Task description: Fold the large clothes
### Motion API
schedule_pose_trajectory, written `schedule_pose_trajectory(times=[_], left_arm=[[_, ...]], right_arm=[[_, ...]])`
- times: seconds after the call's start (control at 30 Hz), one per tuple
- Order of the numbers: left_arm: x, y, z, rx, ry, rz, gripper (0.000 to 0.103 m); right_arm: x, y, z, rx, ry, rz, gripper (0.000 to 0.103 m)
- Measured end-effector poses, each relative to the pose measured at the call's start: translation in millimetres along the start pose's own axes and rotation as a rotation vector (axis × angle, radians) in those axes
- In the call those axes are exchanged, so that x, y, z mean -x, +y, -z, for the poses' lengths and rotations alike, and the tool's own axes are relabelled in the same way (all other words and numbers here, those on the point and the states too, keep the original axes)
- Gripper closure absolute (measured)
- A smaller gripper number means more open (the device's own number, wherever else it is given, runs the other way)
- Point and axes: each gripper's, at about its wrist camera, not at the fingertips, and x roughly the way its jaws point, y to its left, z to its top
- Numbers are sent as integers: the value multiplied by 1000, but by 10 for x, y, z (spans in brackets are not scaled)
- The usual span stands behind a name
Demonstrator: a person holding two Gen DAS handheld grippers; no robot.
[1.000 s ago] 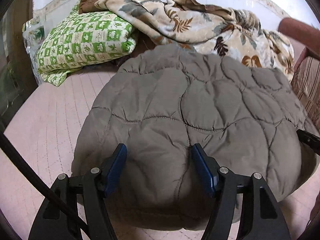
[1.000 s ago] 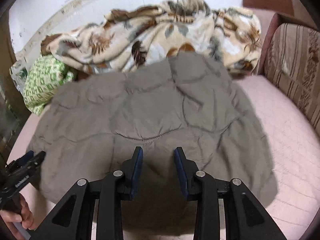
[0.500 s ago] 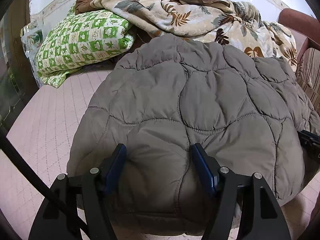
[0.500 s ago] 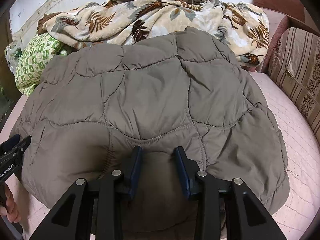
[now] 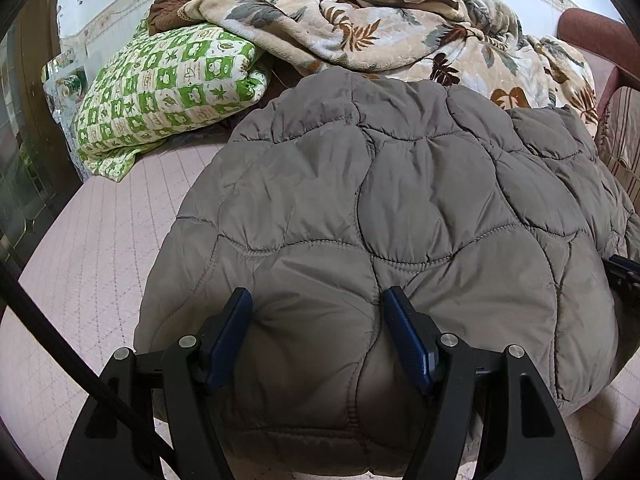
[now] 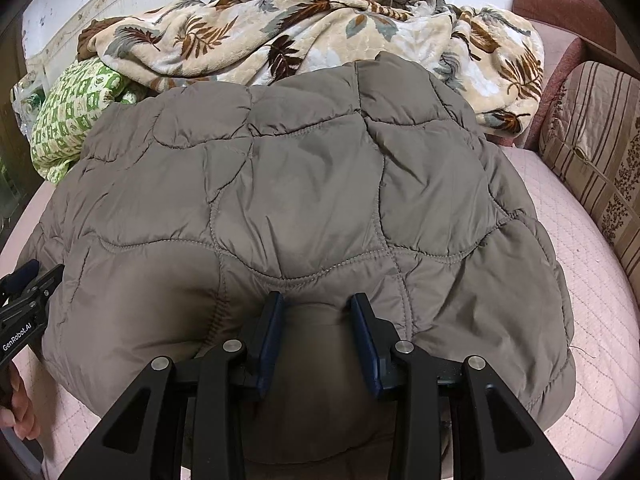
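A grey-brown quilted jacket (image 5: 400, 208) lies spread over a pink quilted bed cover (image 5: 92, 248), its near hem bunched up under two hand-held grippers. On the left, the left gripper (image 5: 316, 316) has its blue pads (image 5: 230, 336) set wide apart, with a puffed section of the jacket bulging between them; the cloth fills the gap and touches both pads, though whether it is truly pinched cannot be told. To the right, the right gripper (image 6: 318, 316) has its pads (image 6: 270, 336) closer together, a narrower fold of the hem rising between them and touching both. A black cable (image 5: 52, 344) crosses the lower left corner of the left view. At the left edge of the right view a hand (image 6: 16, 404) grips the other tool's handle. Beyond the jacket, from left to right, sit a green-and-white checked pillow (image 5: 168, 88), a crumpled beige blanket with a leaf print (image 6: 304, 36) touching the jacket's far edge, and a striped cushion (image 6: 596, 152) against a reddish-brown sofa arm (image 6: 564, 12).
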Motion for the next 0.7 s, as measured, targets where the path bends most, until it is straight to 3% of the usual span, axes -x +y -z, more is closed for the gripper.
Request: schedule_pose_trajectory(times=[0.43, 0.7], left_arm=[[78, 7, -28, 7, -22, -12, 35], [151, 33, -65, 18, -43, -24, 35]], right_arm=[[187, -102, -85, -66, -29, -37, 62], [305, -290, -138, -141, -83, 7, 62]])
